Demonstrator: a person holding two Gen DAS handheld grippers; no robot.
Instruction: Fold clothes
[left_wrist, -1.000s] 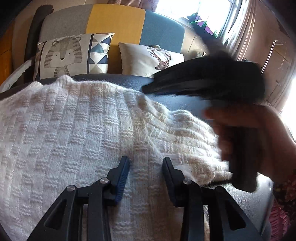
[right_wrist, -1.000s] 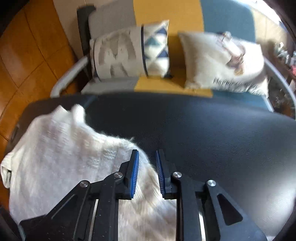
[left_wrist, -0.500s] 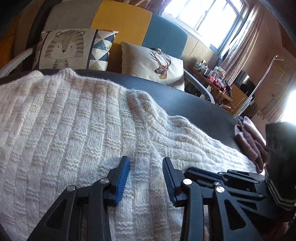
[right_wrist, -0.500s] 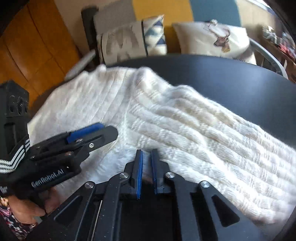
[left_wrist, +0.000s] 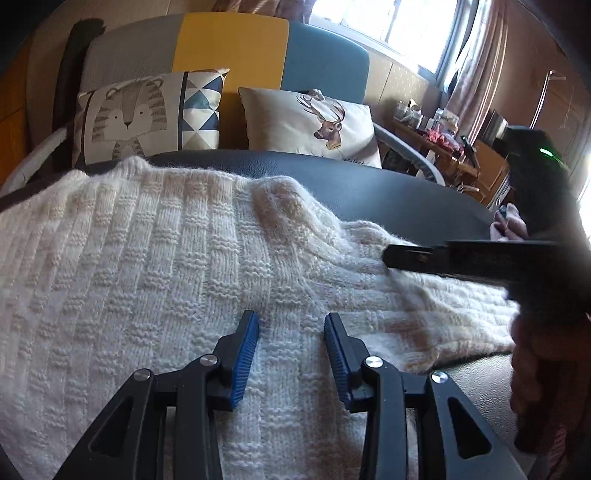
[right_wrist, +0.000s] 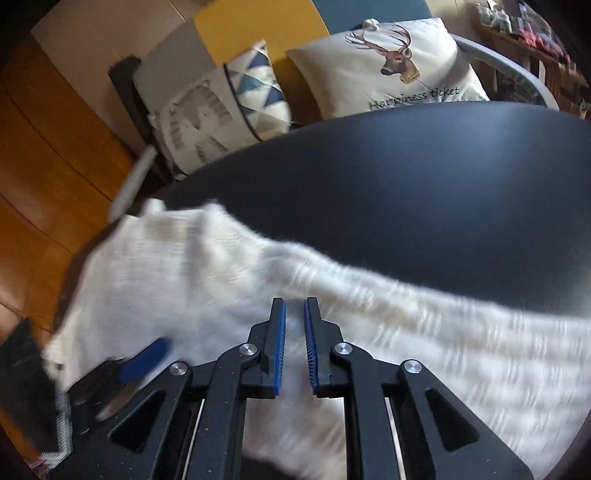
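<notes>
**Inspector:** Left wrist view recorded a dark round table (left_wrist: 369, 192) carrying a white knitted sweater (left_wrist: 155, 280), spread flat over the near-left part of the top, one sleeve (left_wrist: 436, 306) trailing toward the right edge. A patchwork sofa (left_wrist: 236, 48) with a tiger cushion (left_wrist: 147, 114) and a deer cushion (left_wrist: 314, 122) stood beyond the table.

**Assistant:** And the tools?

**Inspector:** The left gripper (left_wrist: 291, 347) hovered low over the sweater body, fingers well apart, nothing between them. The right gripper (right_wrist: 294, 332) sat above the sleeve, fingers narrowly apart; no cloth was seen pinched, though that view was blurred.

**Assistant:** Step in hand?

**Inspector:** In my judgement, taking the sleeve to fold it across the body. The task appeared at an early stage, the garment mostly unfolded.

**Assistant:** Recommendations?

**Inspector:** Grip the sleeve near its cuff, a full bite of the thick knit and not just the fuzz. Let the left gripper press the body near the shoulder line so it does not drag. Carry the sleeve low and lay it straight, as loose knit stretches and bunches readily.
</notes>
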